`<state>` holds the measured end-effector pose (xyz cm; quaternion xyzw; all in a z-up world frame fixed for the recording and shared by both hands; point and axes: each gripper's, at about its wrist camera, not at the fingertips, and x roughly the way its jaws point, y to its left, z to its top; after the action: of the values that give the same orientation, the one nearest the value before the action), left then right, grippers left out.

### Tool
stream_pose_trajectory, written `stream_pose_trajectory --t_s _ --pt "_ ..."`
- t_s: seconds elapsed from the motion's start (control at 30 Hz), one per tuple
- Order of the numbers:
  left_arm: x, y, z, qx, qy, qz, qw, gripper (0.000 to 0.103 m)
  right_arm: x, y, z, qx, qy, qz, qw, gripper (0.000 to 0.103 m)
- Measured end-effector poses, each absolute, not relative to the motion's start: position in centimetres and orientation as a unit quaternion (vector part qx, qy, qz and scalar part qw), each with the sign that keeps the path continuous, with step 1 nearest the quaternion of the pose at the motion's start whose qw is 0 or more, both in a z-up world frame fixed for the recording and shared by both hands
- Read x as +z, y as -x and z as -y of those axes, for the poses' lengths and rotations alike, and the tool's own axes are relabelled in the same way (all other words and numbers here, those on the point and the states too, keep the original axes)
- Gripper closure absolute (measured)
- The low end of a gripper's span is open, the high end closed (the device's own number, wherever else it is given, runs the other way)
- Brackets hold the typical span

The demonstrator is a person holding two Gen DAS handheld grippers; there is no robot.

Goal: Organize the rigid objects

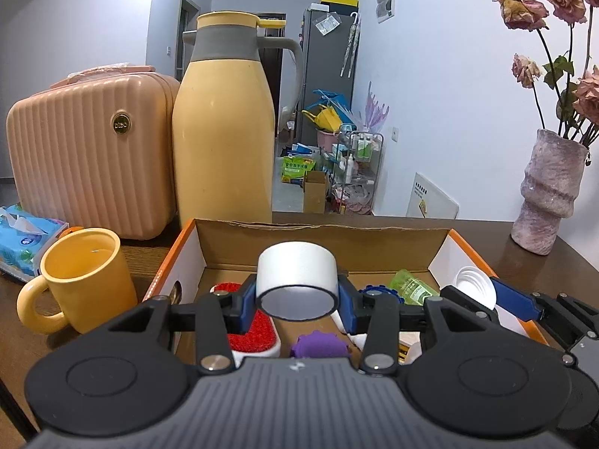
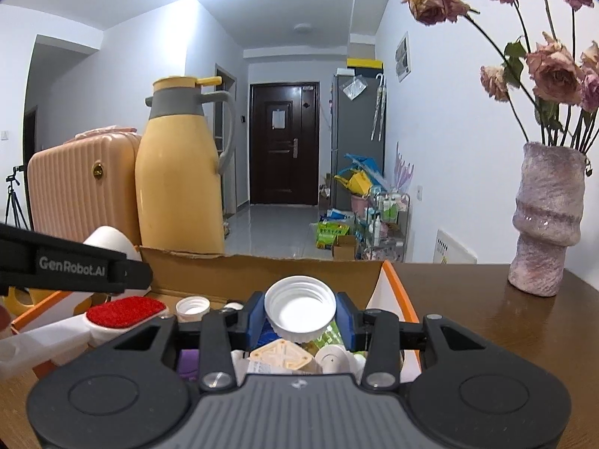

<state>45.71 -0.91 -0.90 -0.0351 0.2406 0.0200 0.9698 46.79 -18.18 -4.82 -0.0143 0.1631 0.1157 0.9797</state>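
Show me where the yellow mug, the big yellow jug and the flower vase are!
yellow mug (image 1: 88, 278), left wrist view, its outer side.
big yellow jug (image 1: 222, 142), left wrist view, its body.
flower vase (image 2: 548, 217), right wrist view, its body.

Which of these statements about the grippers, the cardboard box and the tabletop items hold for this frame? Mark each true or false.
1. The left gripper is shut on a white cylindrical roll. True.
2. The right gripper is open with nothing in it. False: it grips a white ribbed plastic cap.
3. The yellow ceramic mug stands inside the orange-edged cardboard box. False: it stands on the table to the box's left.
4. A red bristle brush lies in the box. True.
5. The pink textured vase holds dried roses. True.
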Motion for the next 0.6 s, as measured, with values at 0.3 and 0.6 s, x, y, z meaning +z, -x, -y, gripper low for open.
stream_pose_trajectory --t_s 0.3,0.6 --pt "0.1 -44.1 0.7 0.062 0.037 -0.19 0.979 0.0 -4.0 -45.8 19.1 0.099 -0.006 -0.152 0.983 0.0" --pt "1.1 -41.4 -0.3 0.076 0.039 -0.169 0.982 0.0 -2.7 -42.9 19.8 0.093 -0.016 -0.148 0.984 0.0"
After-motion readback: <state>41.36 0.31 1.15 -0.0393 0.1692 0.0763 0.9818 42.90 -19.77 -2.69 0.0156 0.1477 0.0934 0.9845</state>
